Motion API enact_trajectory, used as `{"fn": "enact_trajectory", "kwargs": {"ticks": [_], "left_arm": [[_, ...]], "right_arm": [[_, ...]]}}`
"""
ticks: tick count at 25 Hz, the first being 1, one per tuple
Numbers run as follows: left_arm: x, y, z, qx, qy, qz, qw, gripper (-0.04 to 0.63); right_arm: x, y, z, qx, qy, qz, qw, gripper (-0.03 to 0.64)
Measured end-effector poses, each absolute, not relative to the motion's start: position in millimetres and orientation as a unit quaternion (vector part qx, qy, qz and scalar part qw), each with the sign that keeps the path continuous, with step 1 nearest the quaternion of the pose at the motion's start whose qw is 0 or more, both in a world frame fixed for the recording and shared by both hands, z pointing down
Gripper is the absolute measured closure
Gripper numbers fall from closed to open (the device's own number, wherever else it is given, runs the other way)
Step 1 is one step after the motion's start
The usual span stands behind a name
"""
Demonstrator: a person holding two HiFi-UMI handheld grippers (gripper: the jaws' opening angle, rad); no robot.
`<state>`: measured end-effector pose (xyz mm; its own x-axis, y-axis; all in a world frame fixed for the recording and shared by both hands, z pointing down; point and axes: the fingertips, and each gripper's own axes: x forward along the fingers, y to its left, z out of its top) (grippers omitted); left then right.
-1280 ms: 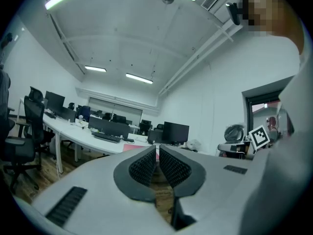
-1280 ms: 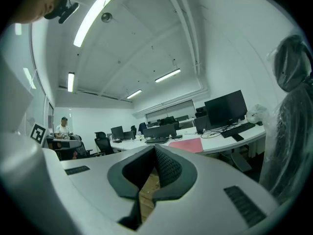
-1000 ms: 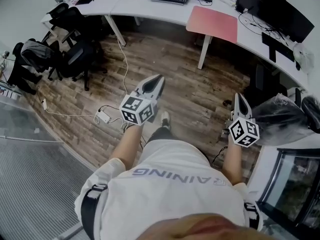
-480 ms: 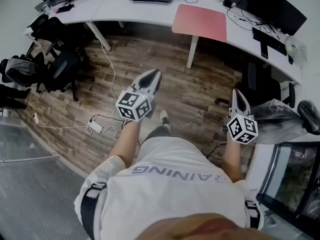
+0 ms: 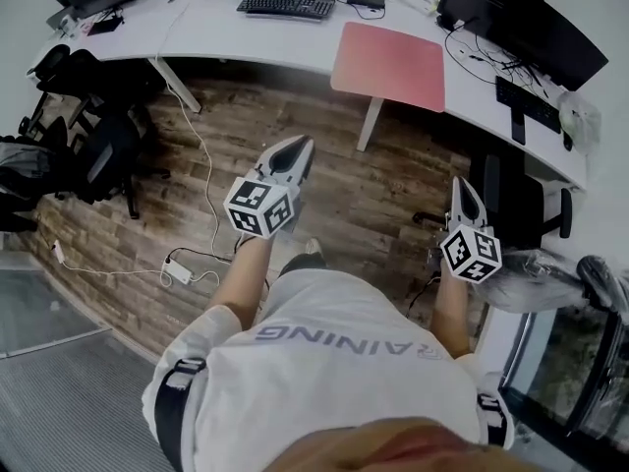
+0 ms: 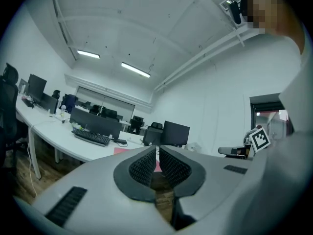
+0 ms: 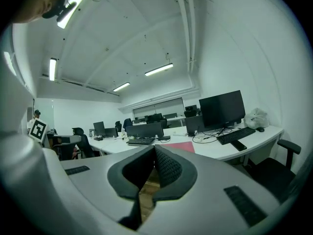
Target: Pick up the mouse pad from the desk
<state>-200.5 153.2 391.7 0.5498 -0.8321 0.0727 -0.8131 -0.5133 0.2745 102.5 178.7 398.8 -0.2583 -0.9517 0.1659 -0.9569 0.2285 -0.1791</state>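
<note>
Looking down onto a brown wood-plank floor. Curving along its far edge as a long white desk, carrying a black keyboard and dark monitors. Crowding black office chairs at the left. Glowing from strip lights on a white vaulted ceiling.

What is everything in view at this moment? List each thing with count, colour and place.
mouse pad: one, pink-red, flat at the desk's near edge
desk: one, white, curved, across the top of the head view
keyboards: two, black, one left of the mouse pad, the other on the desk's right part
monitors: several, black, along the desk's far side
office chairs: at least two, black, one group at left, one at right
power strip: one, white, on the floor at left
floor: brown wood planks
shirt: one, white, on the person
left gripper: grey, jaws shut, empty, above the floor
right gripper: grey, jaws shut, empty, above the floor
</note>
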Motion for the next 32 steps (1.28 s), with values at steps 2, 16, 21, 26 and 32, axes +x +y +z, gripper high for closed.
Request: {"fn": "enact_trajectory", "kwargs": {"ticks": [2,16,21,26,32], "left_arm": [[-211.7,128.7,390.3,0.869,-0.474,-0.032,0.140,0.548],[-254.7,38.4,410.6,0.865,-0.465,-0.044,0.183,0.549],[-250.4,10.9,410.5,0.863,-0.470,-0.042,0.180,0.551],[-241.9,-28.0,412.9,0.855,-0.487,-0.040,0.176,0.552],[-210.0,-94.5,401.2,0.854,-0.492,-0.037,0.166,0.552]], "right_arm": [[91.1,154.5,400.0,0.608,-0.783,0.127,0.011,0.594],[41.7,57.4,410.8,0.605,-0.783,0.131,0.053,0.594],[28.7,21.2,425.8,0.581,-0.800,0.142,0.057,0.594],[29.9,-28.2,428.9,0.558,-0.816,0.142,0.053,0.594],[64.4,-101.2,421.5,0.552,-0.821,0.142,0.040,0.594]]}}
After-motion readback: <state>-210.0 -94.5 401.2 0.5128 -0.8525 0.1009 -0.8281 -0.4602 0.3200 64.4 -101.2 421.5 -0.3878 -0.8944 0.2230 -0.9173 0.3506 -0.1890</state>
